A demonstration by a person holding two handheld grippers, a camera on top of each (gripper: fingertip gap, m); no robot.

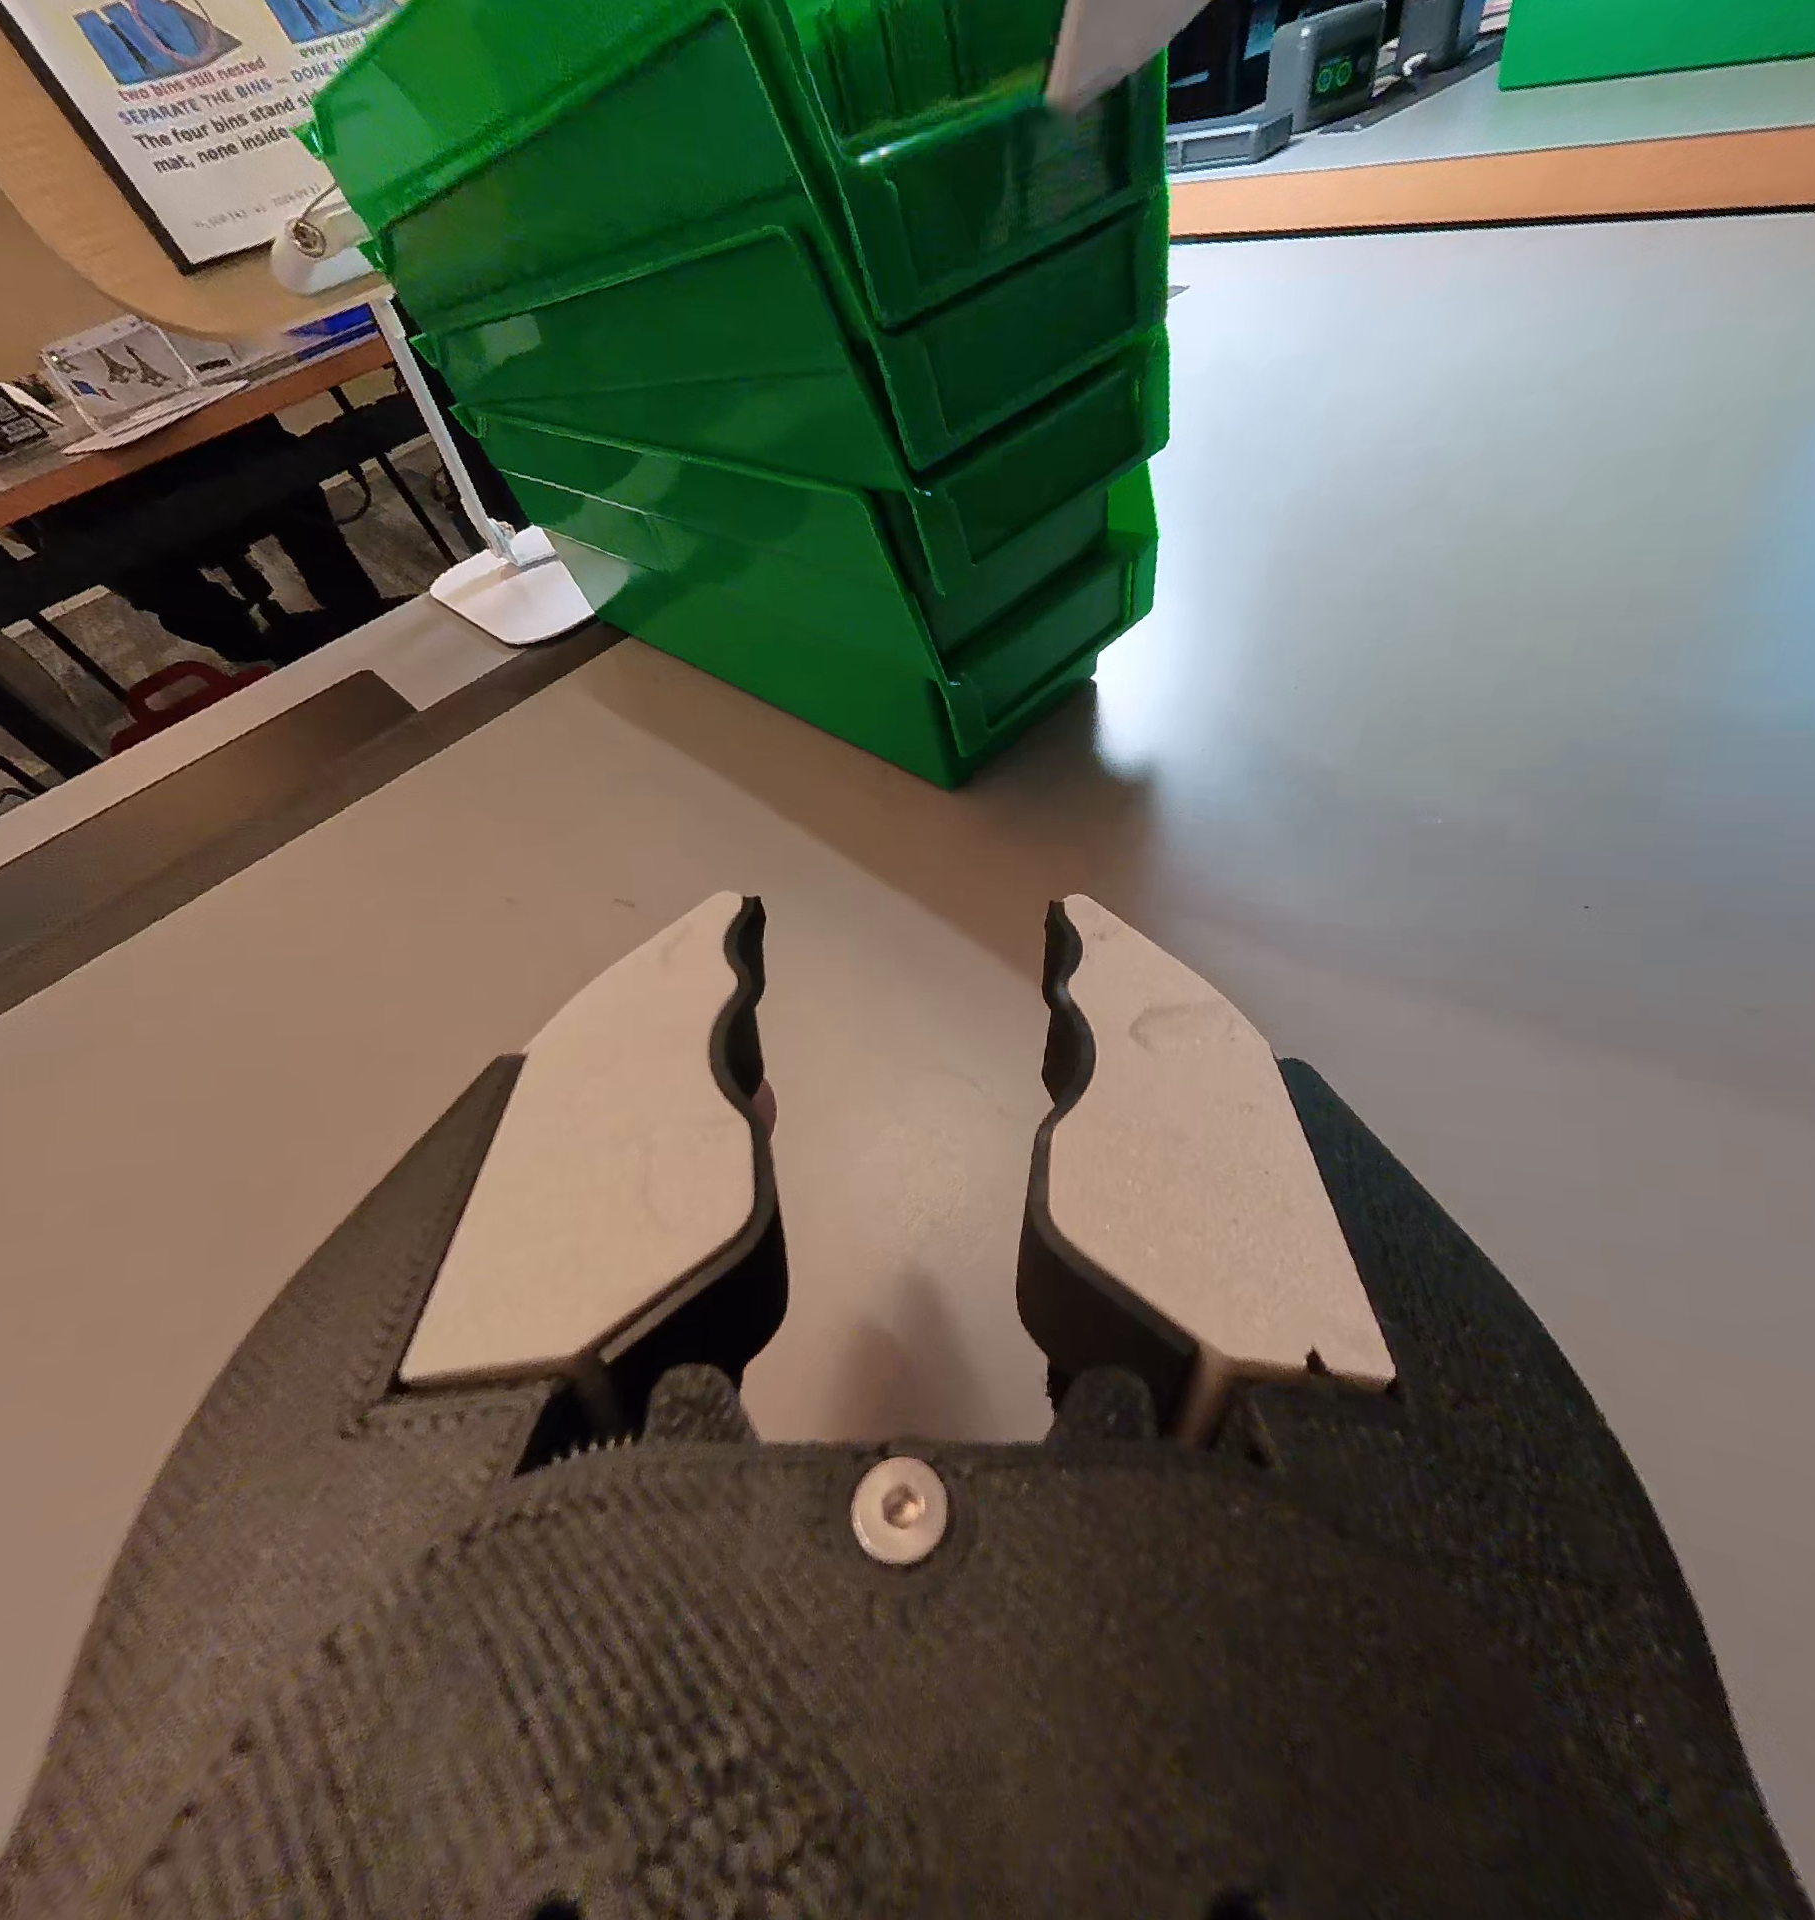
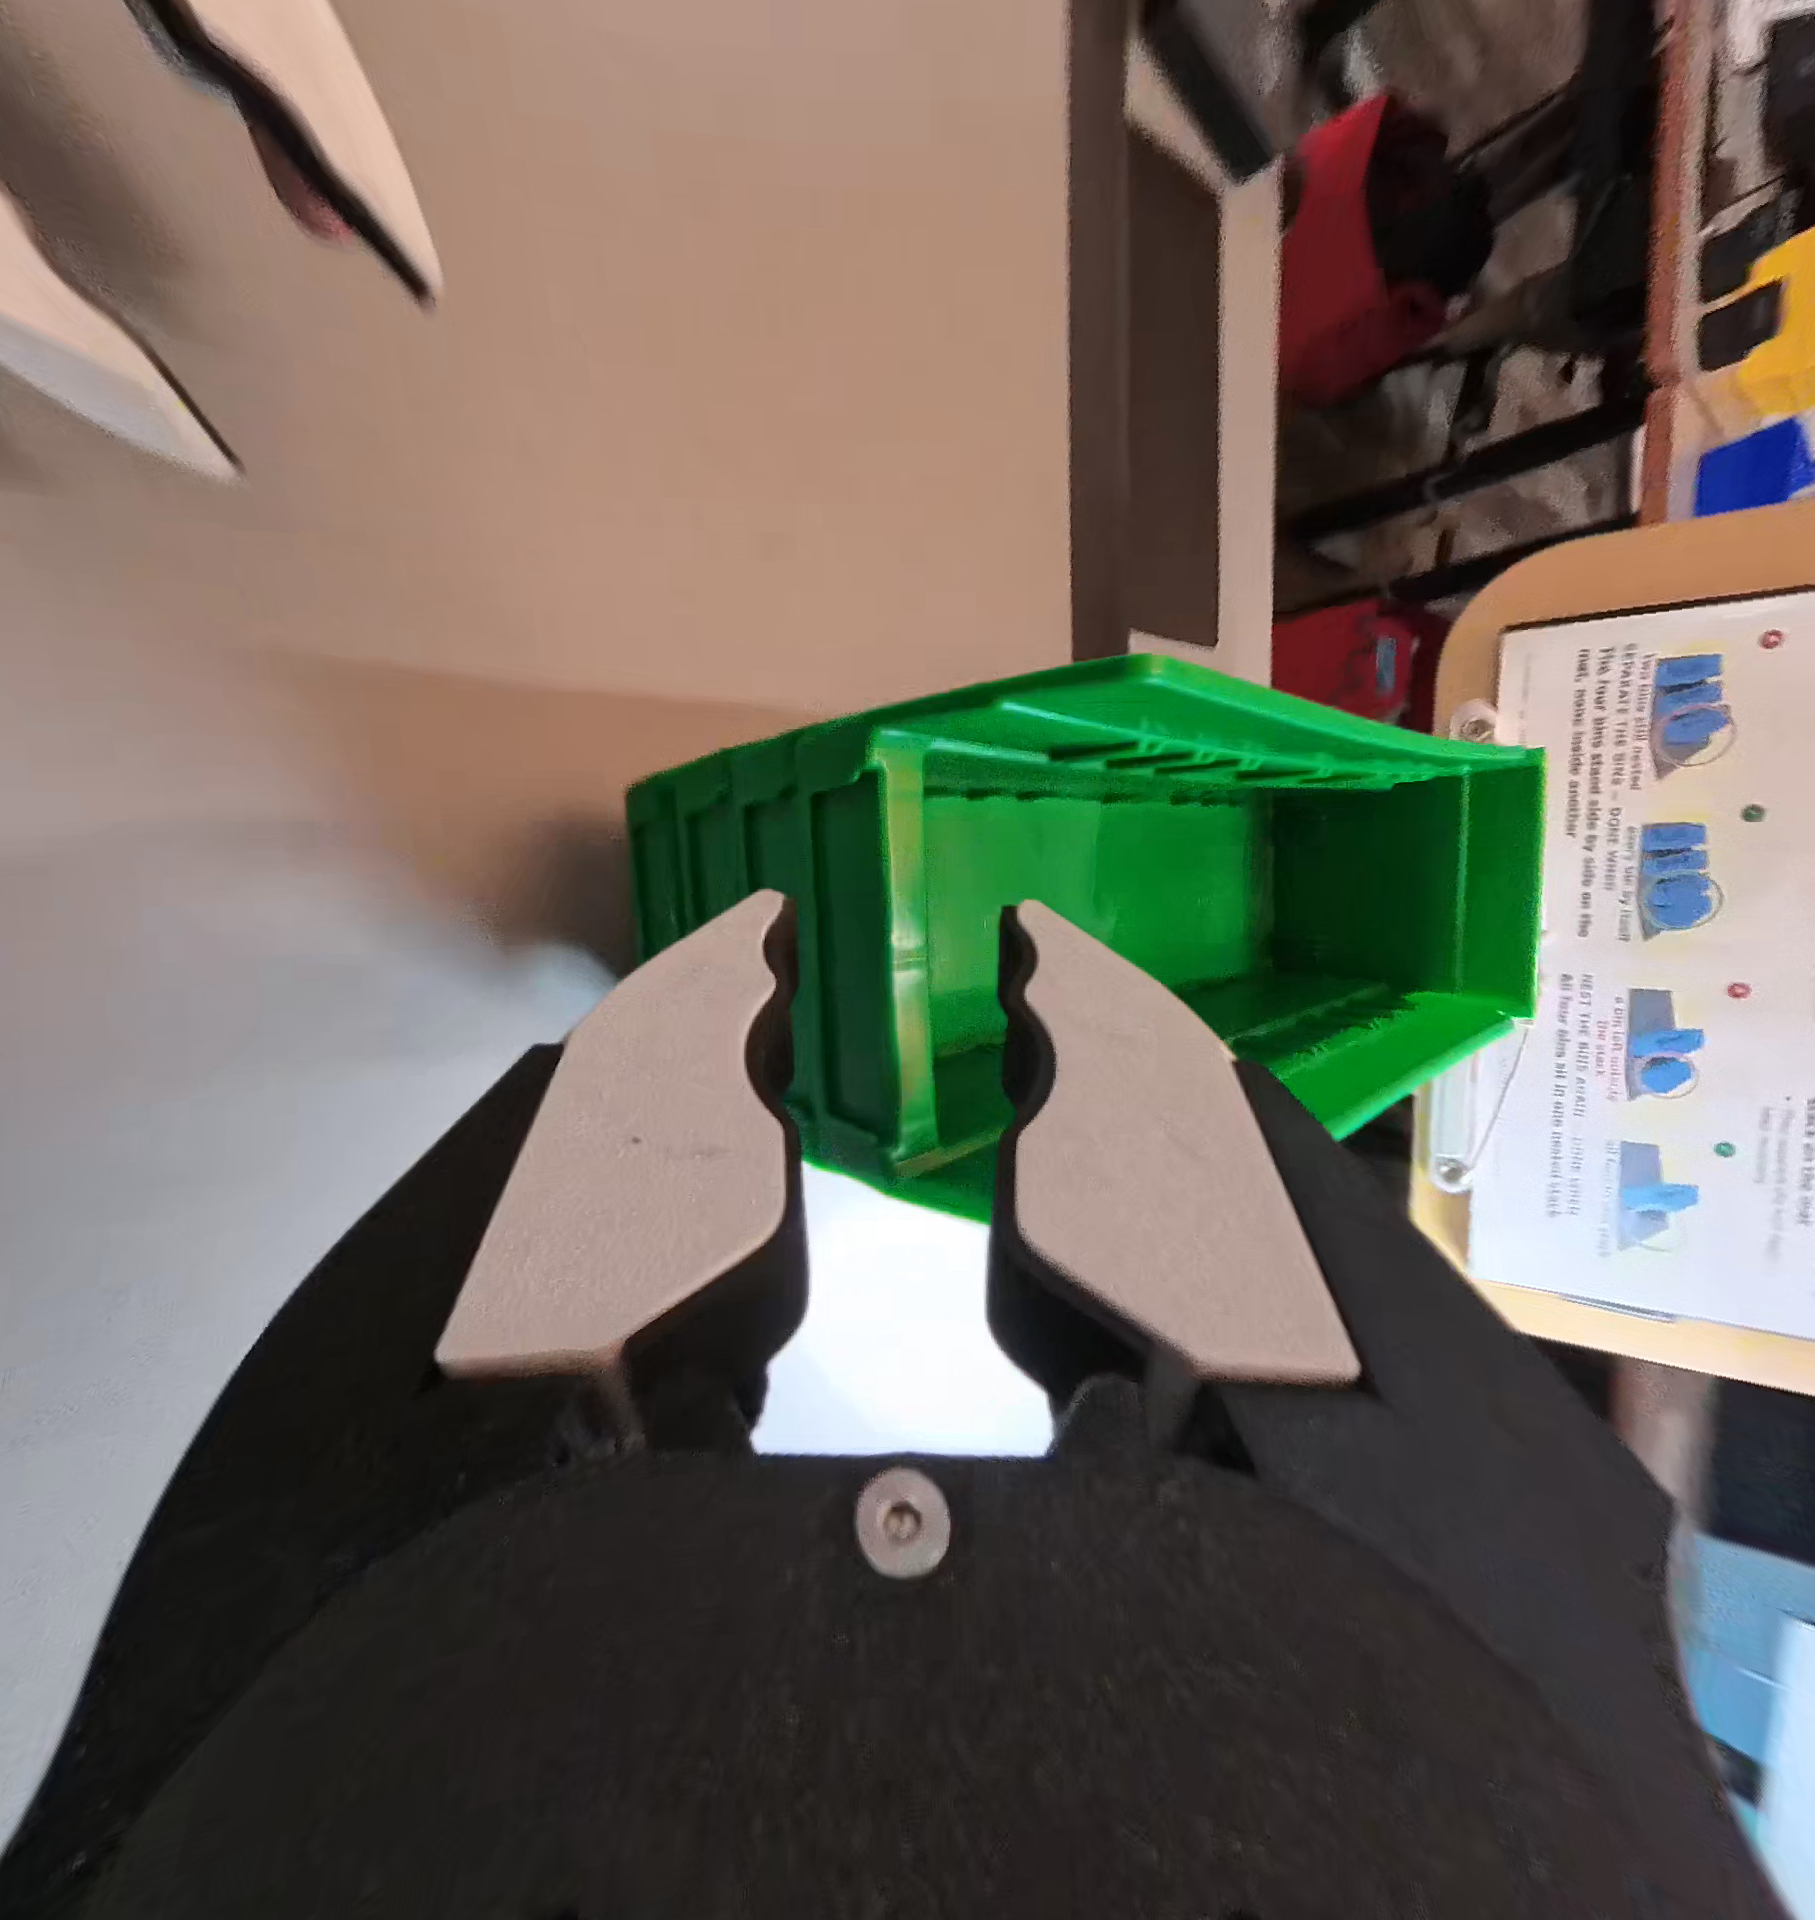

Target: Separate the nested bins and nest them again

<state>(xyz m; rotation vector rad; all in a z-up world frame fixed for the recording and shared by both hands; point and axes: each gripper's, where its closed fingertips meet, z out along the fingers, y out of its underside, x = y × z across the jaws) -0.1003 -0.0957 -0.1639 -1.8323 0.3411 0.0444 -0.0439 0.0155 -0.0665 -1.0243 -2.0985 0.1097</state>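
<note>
Several green bins (image 1: pixel 778 416) stand nested in one stack on the grey mat (image 1: pixel 1454 623), tilted a little. My left gripper (image 1: pixel 905 914) is open and empty, low over the mat, a short way in front of the stack. My right gripper (image 2: pixel 898 920) is open, with its fingers on either side of the top bin's front wall (image 2: pixel 903 987), one outside and one inside the bin. The nested bins (image 2: pixel 1194 883) fill the middle of the right wrist view. A right finger (image 1: pixel 1100 52) shows at the top bin's front in the left wrist view.
An instruction sheet on a wooden board (image 1: pixel 207 114) stands behind the stack on a white stand base (image 1: pixel 513 597); it also shows in the right wrist view (image 2: pixel 1692 935). The mat's left edge (image 1: pixel 259 717) is near. Shelves with red, yellow and blue items (image 2: pixel 1402 260) lie beyond. About 15 cm separates my left fingertips from my right.
</note>
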